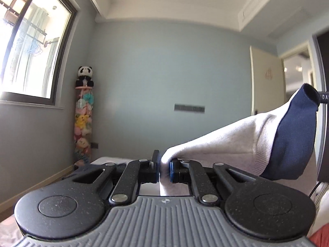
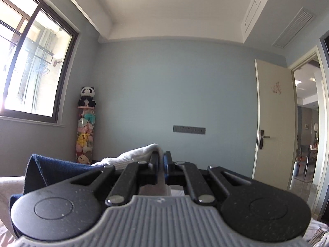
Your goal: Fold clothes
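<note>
- On the left wrist feed, I see the left gripper (image 1: pixel 164 167) closed down on a fold of the white-and-navy garment (image 1: pixel 236 144); white cloth fills the narrow gap between its blue pads (image 1: pixel 172 169).
- From that pinch point the garment rises up and to the right, white knit first, then a navy panel ending in a dark tubular opening at the upper right.
- On the right wrist feed, I see the right gripper (image 2: pixel 162 168) nearly closed, with the white edge of the same garment (image 2: pixel 141 152) bunched at and between its fingertips; I read this as a grip on the cloth.
- From the right gripper the garment runs left, with its navy section (image 2: pixel 59 168) draped beside and below the gripper body.
- The garment is therefore lifted and held between the two grippers, above a pale pinkish surface seen at the frame edges; I cannot tell whether that surface is a bed.
- Both cameras face a pale blue wall (image 2: pixel 174 86).
- A window (image 1: pixel 30 41) is on the left.
- A panda plush (image 2: pixel 87 96) sits on top of a clear column of soft toys (image 2: pixel 85 138) in the corner.
- A grey switch plate (image 2: pixel 189 129) is on the wall, and an open door (image 2: pixel 273 123) is on the right.
</note>
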A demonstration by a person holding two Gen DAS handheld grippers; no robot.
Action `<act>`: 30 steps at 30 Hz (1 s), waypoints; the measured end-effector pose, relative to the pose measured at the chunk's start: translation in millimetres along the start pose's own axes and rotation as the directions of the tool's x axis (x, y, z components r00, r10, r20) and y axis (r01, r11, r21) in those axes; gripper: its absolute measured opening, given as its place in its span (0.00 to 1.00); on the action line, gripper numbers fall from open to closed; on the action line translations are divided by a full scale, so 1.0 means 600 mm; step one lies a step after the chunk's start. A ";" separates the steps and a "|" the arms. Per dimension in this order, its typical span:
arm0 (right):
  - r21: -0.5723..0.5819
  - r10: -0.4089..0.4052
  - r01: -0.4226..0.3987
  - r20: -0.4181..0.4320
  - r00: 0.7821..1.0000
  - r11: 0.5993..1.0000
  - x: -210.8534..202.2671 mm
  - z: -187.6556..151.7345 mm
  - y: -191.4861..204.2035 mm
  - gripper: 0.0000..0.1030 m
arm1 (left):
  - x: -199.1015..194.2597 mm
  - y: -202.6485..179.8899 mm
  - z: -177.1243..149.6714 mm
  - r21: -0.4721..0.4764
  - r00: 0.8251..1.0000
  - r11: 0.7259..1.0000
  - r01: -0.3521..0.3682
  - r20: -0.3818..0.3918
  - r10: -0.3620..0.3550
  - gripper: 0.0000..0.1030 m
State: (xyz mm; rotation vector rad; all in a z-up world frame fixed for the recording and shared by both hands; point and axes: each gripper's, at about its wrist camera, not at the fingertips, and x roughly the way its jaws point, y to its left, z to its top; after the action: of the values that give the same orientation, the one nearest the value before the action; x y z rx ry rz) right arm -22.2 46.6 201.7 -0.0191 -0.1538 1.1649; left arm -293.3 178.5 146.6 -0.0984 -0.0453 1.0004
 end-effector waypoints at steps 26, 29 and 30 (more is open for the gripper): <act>0.027 0.125 -0.140 -0.642 0.757 0.990 0.373 -0.398 0.103 0.24 | 0.315 0.190 -0.347 -0.023 0.785 0.995 -0.101 -0.615 0.066 0.10; 0.075 0.172 -0.164 -0.655 0.735 0.984 0.378 -0.381 0.082 0.38 | 0.310 0.190 -0.347 -0.025 0.788 0.995 -0.093 -0.613 0.058 0.10; 0.098 0.190 -0.168 -0.658 0.729 0.981 0.379 -0.372 0.071 0.39 | 0.310 0.191 -0.347 -0.026 0.786 0.995 -0.092 -0.616 0.057 0.10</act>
State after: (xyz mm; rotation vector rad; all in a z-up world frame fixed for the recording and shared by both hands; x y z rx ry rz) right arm 56.0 286.3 1.9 -0.4320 0.5204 1.2888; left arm -271.6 383.6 -73.8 -0.4805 0.5394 1.0058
